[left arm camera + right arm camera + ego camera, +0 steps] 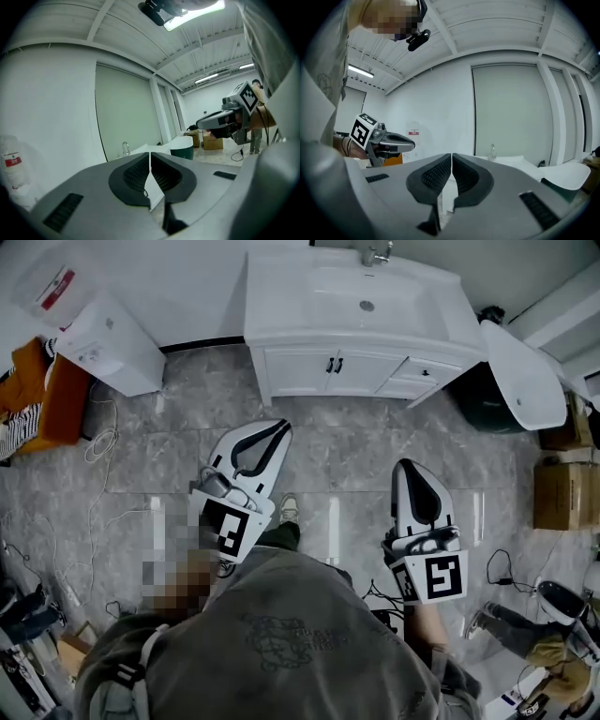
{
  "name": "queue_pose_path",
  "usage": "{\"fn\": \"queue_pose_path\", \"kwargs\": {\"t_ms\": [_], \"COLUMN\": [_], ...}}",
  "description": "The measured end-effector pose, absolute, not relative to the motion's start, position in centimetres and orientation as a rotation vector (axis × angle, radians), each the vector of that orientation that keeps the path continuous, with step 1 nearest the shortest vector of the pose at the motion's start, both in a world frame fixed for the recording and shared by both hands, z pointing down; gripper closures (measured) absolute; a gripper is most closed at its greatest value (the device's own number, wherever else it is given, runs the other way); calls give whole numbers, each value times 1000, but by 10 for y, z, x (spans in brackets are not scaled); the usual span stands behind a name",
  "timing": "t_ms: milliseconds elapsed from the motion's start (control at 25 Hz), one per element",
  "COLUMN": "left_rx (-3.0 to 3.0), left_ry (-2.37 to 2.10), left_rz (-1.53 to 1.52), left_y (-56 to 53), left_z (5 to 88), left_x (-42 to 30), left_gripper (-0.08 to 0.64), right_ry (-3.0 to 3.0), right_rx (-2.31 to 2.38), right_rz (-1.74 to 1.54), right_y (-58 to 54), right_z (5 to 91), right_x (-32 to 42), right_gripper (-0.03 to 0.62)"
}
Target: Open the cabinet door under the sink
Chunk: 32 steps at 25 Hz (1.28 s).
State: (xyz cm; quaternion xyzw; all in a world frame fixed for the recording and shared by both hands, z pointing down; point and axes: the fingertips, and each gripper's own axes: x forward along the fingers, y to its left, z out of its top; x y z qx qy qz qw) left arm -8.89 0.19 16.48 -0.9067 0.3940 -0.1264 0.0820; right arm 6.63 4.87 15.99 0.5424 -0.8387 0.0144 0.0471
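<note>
**Facing the sink cabinet from a distance, both grippers closed and empty**

Standing on the grey tiled floor (356, 446), the person (281, 643) fills the bottom of the head view and holds both tools out toward the top of the frame.

The left gripper (277, 429) sits left of centre. In its own view the two ribbed pads meet along one thin line (150, 158) with nothing caught between them. The right gripper (406, 468) sits right of centre, and its jaws are likewise pressed together on nothing (451, 158). Each tool shows in the other's camera: the right one at the right edge of the left gripper view, the left one at the left edge of the right gripper view.

The white sink (361, 296), with its tap (375, 254), is at the top centre of the head view. The cabinet door (305, 371) below it is shut, with a pair of black handles (335, 365) where the two doors meet. Both grippers are well apart from it, with bare floor between.

A water cooler (108, 348) stands in the upper left, a dark green tub (483, 399) just right of the cabinet, and cardboard boxes (562, 493) at the right edge. Cables (103, 442) trail across the floor on the left.
</note>
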Motion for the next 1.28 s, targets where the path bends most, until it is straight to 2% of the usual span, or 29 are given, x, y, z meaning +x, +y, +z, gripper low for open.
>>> {"fn": "queue_pose_path", "kwargs": {"t_ms": [320, 720, 1280], "left_rx": [-2762, -2783, -2622], "left_ry": [1187, 1179, 1386], "left_rz": [-356, -351, -363], "left_y": [-62, -108, -170], "left_z": [176, 193, 202], "left_x": [-108, -97, -48], "left_gripper": [535, 535, 534], "right_ry": [-2548, -2535, -2633], "right_rx": [1621, 1510, 1351], "right_rz": [41, 13, 105], "right_y": [-17, -75, -162], "right_z": [158, 167, 197], "right_x": [49, 42, 95], "right_gripper": [561, 561, 561]}}
